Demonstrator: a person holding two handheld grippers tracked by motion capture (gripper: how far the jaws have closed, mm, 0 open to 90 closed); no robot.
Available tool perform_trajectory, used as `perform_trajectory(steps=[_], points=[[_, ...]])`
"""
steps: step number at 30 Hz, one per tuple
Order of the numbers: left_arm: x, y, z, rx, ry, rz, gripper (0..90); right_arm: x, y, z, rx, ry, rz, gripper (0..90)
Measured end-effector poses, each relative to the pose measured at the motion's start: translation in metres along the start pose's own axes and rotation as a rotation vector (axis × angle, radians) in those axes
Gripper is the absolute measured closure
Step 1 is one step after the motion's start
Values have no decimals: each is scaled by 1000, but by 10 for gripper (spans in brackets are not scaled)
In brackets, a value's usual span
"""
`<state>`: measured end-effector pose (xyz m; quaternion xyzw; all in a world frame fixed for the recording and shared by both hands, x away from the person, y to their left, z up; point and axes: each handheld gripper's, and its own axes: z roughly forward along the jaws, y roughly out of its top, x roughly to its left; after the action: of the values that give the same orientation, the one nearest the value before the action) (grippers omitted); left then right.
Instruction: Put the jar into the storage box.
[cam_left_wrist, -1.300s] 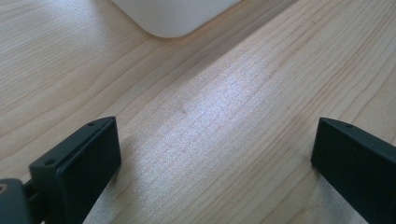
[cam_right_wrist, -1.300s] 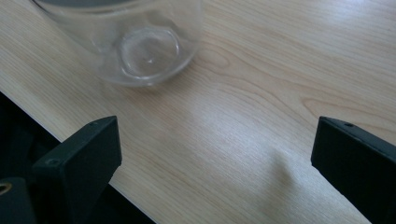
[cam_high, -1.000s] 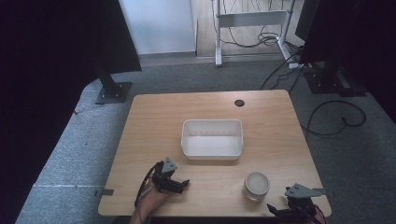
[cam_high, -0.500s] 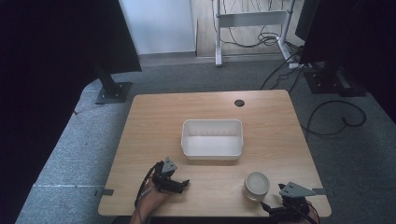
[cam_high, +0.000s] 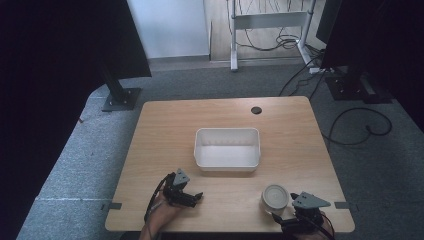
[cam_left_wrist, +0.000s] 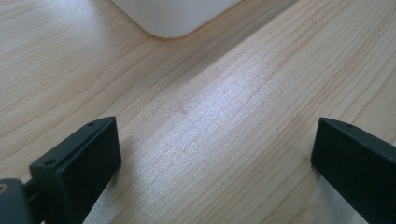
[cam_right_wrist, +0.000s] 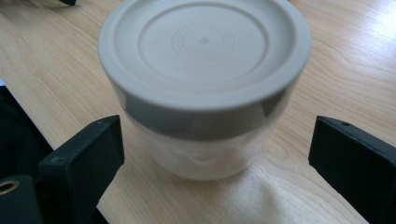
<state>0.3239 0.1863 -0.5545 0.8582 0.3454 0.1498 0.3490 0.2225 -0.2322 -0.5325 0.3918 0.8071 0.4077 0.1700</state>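
Note:
A small round jar (cam_high: 274, 198) with a flat grey lid stands upright near the table's front right. In the right gripper view the jar (cam_right_wrist: 203, 84) sits just ahead of the jaws, which are spread wide on either side without touching it. My right gripper (cam_high: 280, 218) is at the front edge, close behind the jar, open. A white rectangular tub (cam_high: 227, 149) rests at the table's middle, empty. My left gripper (cam_high: 198, 197) lies low over the front left of the table, open, with bare wood between its jaws; the tub's corner (cam_left_wrist: 173, 16) shows ahead of it.
The wooden table (cam_high: 165, 130) has a dark cable hole (cam_high: 256, 110) near its far edge. Black stands and cables sit on the grey carpet beyond and to the right. The table's front edge runs just under both hands.
My right gripper has crept left and forward toward the jar. The left gripper, jar and tub have not moved.

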Motion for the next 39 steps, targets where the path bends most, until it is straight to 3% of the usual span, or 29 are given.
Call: perform_trajectory(steps=[18, 32, 39], points=[[0, 0, 0, 0, 4, -3, 15, 4, 9, 17, -10, 19, 13, 68], [0, 0, 0, 0, 4, -3, 16, 12, 15, 19, -1, -44, -8, 96], [0, 0, 0, 0, 4, -3, 16, 17, 20, 23, 6, -48, 0, 96]])
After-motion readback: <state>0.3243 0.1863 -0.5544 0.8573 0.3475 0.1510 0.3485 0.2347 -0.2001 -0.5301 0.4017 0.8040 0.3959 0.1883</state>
